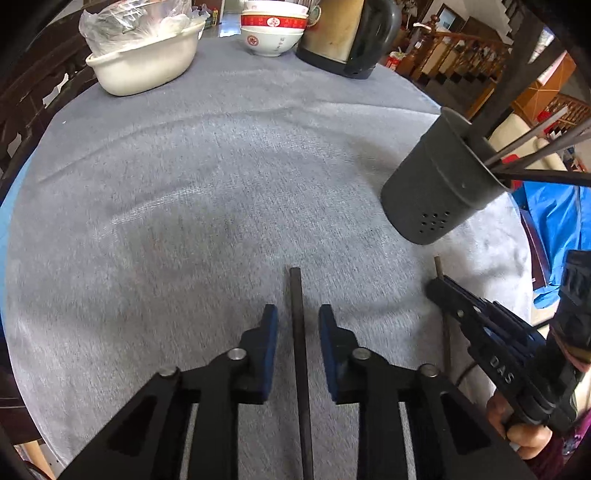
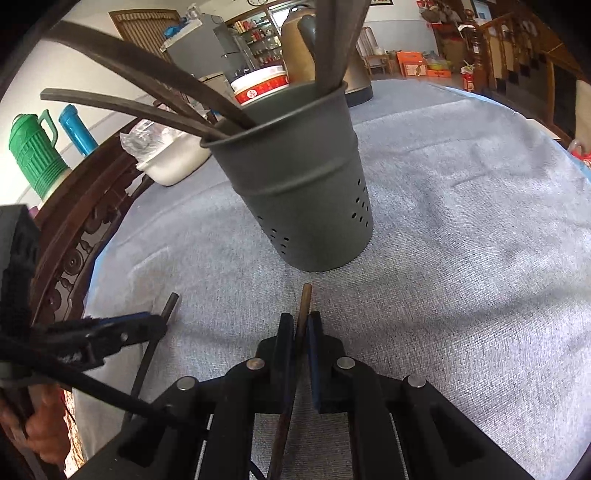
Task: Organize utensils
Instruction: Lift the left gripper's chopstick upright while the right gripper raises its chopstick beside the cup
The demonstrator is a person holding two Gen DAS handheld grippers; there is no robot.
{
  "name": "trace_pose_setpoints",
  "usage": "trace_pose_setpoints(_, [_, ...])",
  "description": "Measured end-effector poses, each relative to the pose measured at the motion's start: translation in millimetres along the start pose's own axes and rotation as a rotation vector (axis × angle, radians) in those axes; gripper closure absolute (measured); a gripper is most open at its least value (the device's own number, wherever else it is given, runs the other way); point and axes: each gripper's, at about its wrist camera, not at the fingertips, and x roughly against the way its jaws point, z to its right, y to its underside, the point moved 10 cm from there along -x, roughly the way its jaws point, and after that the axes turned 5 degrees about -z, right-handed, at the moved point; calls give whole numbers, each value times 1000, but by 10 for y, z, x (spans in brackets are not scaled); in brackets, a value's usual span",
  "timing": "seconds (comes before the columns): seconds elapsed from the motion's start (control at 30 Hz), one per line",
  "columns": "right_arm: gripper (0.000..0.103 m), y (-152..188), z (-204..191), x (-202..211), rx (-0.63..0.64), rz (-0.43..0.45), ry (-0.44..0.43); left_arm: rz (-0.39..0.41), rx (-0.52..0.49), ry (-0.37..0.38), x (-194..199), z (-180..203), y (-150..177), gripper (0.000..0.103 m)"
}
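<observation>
A dark grey perforated utensil holder (image 2: 306,184) stands on the grey cloth and holds several dark chopsticks (image 2: 155,110); it also shows in the left wrist view (image 1: 439,184) at the right. My left gripper (image 1: 298,325) is open, with a dark chopstick (image 1: 297,332) lying on the cloth between its blue pads, apart from both. My right gripper (image 2: 300,328) is shut on a brown chopstick (image 2: 305,306), just in front of the holder. The right gripper also shows in the left wrist view (image 1: 439,286).
A white basin with a plastic-wrapped bowl (image 1: 147,62), stacked red-and-white bowls (image 1: 271,29) and a kettle (image 1: 351,37) stand at the table's far edge. A carved wooden chair back (image 2: 85,236) borders the table. Green and blue flasks (image 2: 37,155) stand beyond.
</observation>
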Motion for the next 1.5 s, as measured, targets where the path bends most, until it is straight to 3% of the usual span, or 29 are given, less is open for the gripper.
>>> trace_pose_setpoints(0.17, [94, -1, 0, -23, 18, -30, 5, -19, -14, -26, -124, 37, -46, 85])
trace_pose_setpoints(0.47, [90, -74, -17, -133, -22, -195, 24, -67, -41, 13, -233, 43, -179, 84])
trace_pose_setpoints(0.6, [90, -68, 16, -144, -50, -218, 44, -77, -45, 12, -274, 37, -266, 82])
trace_pose_setpoints(0.8, [91, -74, -26, -163, -23, -216, 88, -69, -70, -14, -297, 48, -302, 84])
trace_pose_setpoints(0.9, [93, -79, -47, -175, -19, -207, 96, -56, -59, -43, -308, 7, -301, 95])
trace_pose_setpoints(1.03, [95, -96, -104, -145, -45, -181, 34, -39, 9, 4, -297, -73, -296, 96])
trace_pose_setpoints(1.2, [96, -173, -219, 90, -2, -95, -18, 2, 44, -7, -189, -150, -249, 97])
trace_pose_setpoints(1.5, [96, -246, -318, 498, -2, -19, -104, 150, 39, 10, 439, -81, -247, 97])
